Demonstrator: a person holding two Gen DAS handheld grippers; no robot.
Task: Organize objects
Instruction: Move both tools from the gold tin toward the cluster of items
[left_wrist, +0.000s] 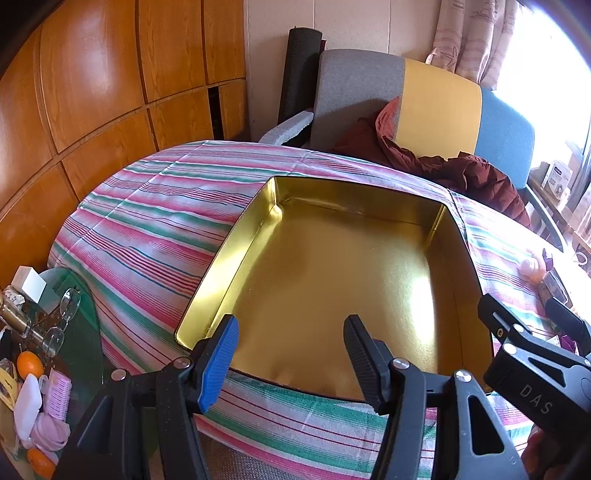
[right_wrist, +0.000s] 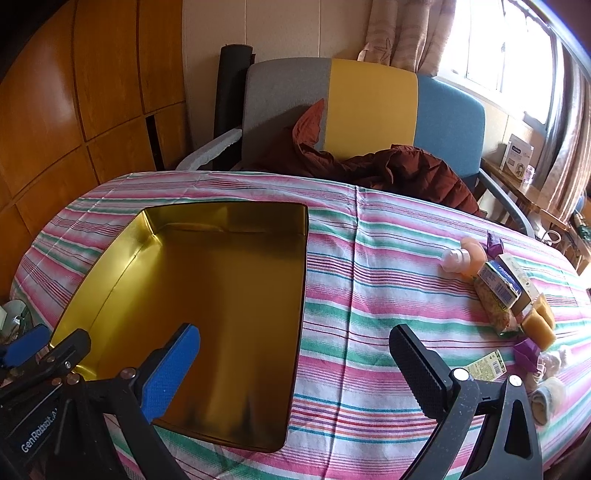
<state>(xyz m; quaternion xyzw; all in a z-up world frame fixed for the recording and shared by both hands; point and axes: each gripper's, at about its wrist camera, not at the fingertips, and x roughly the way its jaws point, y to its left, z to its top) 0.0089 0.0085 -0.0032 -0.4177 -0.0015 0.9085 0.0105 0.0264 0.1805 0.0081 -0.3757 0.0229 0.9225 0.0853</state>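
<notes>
An empty gold tin box (left_wrist: 236, 251) (right_wrist: 110, 273) stands open on the striped tablecloth (left_wrist: 147, 229) (right_wrist: 369, 295). My left gripper (left_wrist: 291, 354) is open and empty, just above the box's near edge. My right gripper (right_wrist: 295, 369) is open and empty, over the box's right rim and the cloth. It also shows at the right in the left wrist view (left_wrist: 517, 332). Small objects lie at the table's right: a pink-capped bottle (right_wrist: 458, 260), small cartons (right_wrist: 502, 284), a yellow block (right_wrist: 541, 325), a purple piece (right_wrist: 526, 354) and pale soft items (right_wrist: 550, 395).
A grey, yellow and blue armchair (right_wrist: 369, 110) with a dark red jacket (right_wrist: 406, 170) stands behind the table. A glass side table (left_wrist: 74, 332) at the left holds glasses (left_wrist: 62, 317), oranges (left_wrist: 29, 363) and pink items. Wooden cabinets line the left wall.
</notes>
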